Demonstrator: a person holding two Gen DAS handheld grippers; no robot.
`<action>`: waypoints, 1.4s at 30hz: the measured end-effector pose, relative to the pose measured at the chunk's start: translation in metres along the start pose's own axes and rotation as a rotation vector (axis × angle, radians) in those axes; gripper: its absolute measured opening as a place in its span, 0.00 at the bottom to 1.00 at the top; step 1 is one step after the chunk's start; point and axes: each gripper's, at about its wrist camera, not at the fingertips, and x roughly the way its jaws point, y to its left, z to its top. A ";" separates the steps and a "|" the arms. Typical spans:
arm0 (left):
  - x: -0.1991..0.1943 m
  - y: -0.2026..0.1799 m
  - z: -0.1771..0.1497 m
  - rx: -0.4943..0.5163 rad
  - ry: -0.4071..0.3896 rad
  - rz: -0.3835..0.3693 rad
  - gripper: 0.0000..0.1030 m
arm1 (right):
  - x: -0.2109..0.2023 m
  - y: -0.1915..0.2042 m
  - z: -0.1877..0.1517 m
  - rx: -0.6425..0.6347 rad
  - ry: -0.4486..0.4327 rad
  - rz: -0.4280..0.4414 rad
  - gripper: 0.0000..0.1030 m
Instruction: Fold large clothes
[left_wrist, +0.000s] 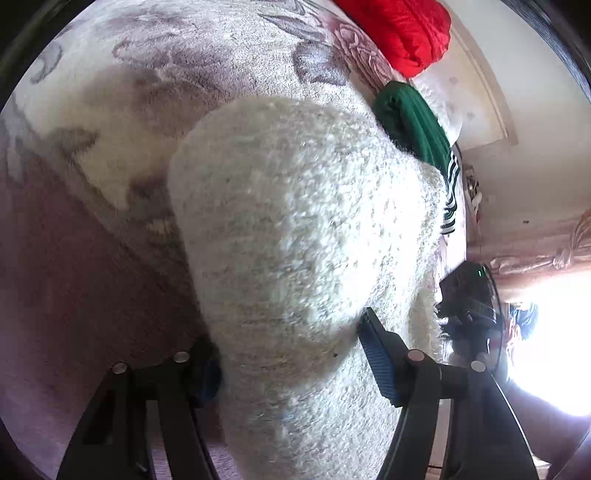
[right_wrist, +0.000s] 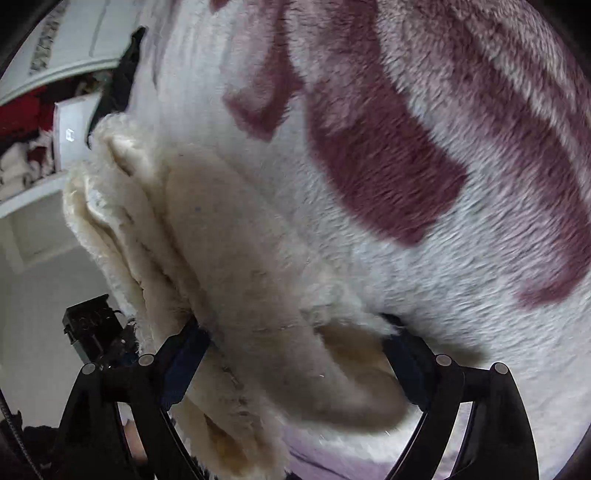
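**Fleece garment bunched between both grippers on patterned blanket**

Blanket: plush, pale with mauve pattern, fills most of both views; in the right wrist view the blotches read dark maroon.

Fleece garment: cream, thick pile, a rounded fold filling the centre of the left wrist view and running to the bottom edge. In the right wrist view it lies lower left to centre, layered edges showing at the left.

Red bundle: top right of left view, on the blanket. Green garment with white stripes just below it, beside the fleece.

Left gripper: jaws part-way, fleece between them; right pad against the fabric, left pad hidden behind the fold. Grip cannot be told.

Right gripper: jaws wide apart, fleece lying between, pads at its edges, not pinching.
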 end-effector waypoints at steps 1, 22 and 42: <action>0.000 -0.002 0.011 0.020 0.011 0.014 0.62 | -0.001 -0.004 -0.009 0.039 -0.024 0.073 0.50; -0.002 -0.009 0.037 0.238 0.089 0.065 0.75 | 0.083 0.020 -0.090 0.039 -0.129 0.279 0.79; 0.004 -0.223 0.202 0.423 0.097 0.027 0.64 | -0.048 0.080 -0.073 0.175 -0.405 0.430 0.41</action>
